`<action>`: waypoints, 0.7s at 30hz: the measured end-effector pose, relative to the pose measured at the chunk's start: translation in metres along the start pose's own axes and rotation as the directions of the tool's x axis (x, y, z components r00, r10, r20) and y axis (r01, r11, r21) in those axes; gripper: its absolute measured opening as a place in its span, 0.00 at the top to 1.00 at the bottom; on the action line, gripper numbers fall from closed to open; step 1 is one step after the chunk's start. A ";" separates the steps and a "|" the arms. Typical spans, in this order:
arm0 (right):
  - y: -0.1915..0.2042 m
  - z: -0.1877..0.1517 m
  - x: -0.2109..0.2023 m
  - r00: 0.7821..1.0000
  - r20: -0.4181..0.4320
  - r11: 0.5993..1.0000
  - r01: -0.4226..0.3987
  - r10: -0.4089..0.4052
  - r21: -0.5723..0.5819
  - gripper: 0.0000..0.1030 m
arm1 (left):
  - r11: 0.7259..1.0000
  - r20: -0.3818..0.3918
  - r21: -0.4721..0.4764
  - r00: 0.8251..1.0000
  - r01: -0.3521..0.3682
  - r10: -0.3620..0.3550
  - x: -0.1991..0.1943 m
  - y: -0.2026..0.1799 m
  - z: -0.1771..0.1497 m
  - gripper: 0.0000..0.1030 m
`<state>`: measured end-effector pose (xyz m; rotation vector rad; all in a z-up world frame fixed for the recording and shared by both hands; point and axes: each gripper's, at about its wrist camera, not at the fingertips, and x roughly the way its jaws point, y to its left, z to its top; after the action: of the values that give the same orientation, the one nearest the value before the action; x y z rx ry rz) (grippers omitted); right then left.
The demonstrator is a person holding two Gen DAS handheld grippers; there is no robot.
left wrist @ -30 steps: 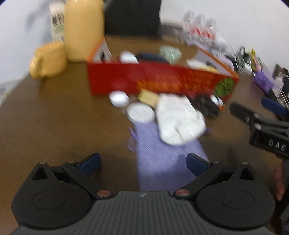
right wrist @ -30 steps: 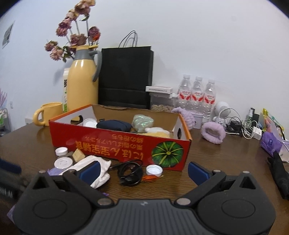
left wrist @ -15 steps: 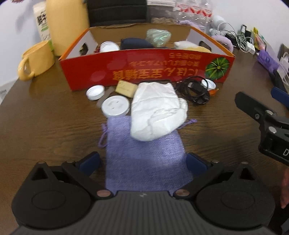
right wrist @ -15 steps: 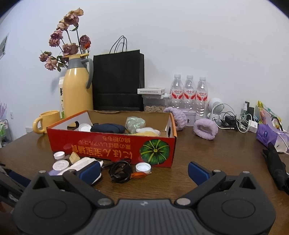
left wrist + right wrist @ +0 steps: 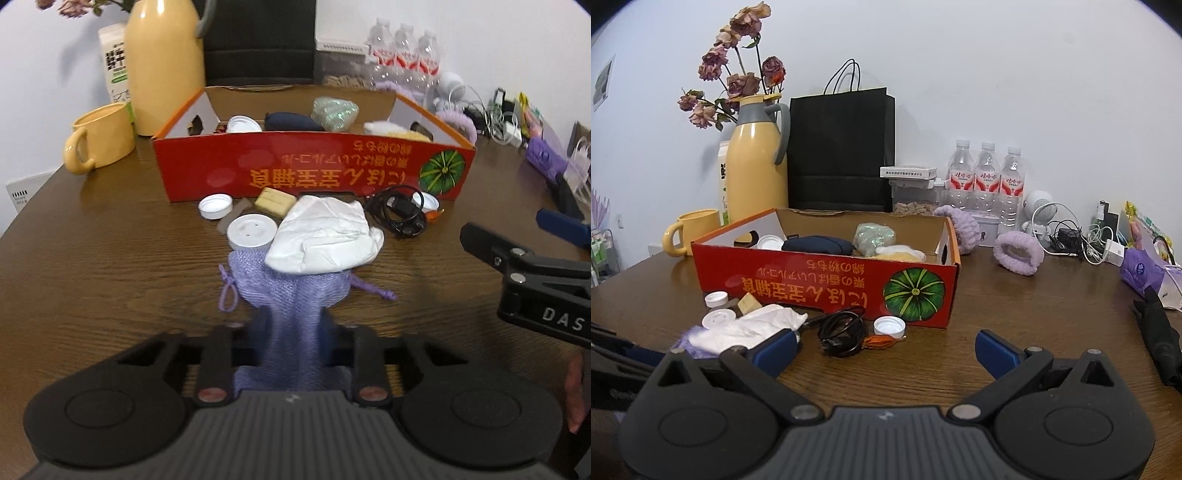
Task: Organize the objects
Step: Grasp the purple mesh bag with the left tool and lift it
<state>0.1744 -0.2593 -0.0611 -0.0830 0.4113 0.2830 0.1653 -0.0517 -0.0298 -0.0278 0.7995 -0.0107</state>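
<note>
A: Start nearest you. What does your left gripper [image 5: 291, 332] have?

B: Your jaws have just been closing, and they are now pinched on the near end of the purple mesh drawstring pouch [image 5: 291, 291]. The fabric bunches into a narrow neck between the pads, and the far half of the pouch lies on the wooden table [image 5: 92, 266].

A: And on top of the pouch?

B: A crumpled white cloth [image 5: 325, 236] sits on its far edge, at twelve o'clock from your left gripper. A round white lid [image 5: 252, 231] touches the pouch at eleven o'clock.

A: My right gripper [image 5: 886, 350]?

B: It stands wide apart with nothing between the blue pads, above bare table. In the left wrist view it shows at three o'clock.

A: Further out?

B: Beyond the cloth you have a small white cap [image 5: 215, 206] and a tan block [image 5: 275, 199] at eleven, and a coiled black cable [image 5: 400, 214] at one o'clock, with another white cap [image 5: 889, 326] just beside it. Behind them stands the red cardboard box [image 5: 314, 173], holding a white lid, a dark blue pouch [image 5: 293, 122] and a pale green bundle [image 5: 334, 110].

A: Farthest?

B: A yellow mug [image 5: 99, 136] at ten o'clock, a yellow thermos jug [image 5: 757, 162] holding dried flowers, a black paper bag [image 5: 842, 147], and three water bottles [image 5: 986, 173] by the wall.
</note>
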 end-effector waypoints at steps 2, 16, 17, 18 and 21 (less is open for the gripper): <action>0.001 -0.001 0.002 1.000 -0.008 1.000 0.000 0.000 -0.007 0.00 | 1.000 0.028 0.006 1.000 0.002 -0.002 -0.008 0.005 -0.003 0.83; 0.021 -0.004 0.002 0.999 -0.025 0.998 -0.022 0.021 -0.058 0.00 | 1.000 0.160 0.008 0.987 -0.009 0.007 -0.054 0.054 -0.024 0.84; 0.023 -0.004 0.003 0.999 -0.029 0.998 -0.021 0.020 -0.060 0.00 | 1.000 0.171 0.011 0.985 0.002 -0.004 -0.059 0.056 -0.025 0.84; 0.026 -0.004 0.004 0.999 -0.032 0.998 -0.022 0.020 -0.057 0.00 | 1.000 0.183 0.015 0.983 0.008 -0.010 -0.063 0.058 -0.026 0.84; 0.034 -0.003 0.007 0.998 -0.048 0.998 -0.038 0.036 -0.047 0.00 | 1.000 0.226 0.012 0.974 0.006 -0.008 -0.076 0.070 -0.026 0.84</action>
<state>0.1700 -0.2253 -0.0673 -0.1291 0.4528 0.3278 0.0940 0.0191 0.0049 -0.0207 0.5713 -0.0183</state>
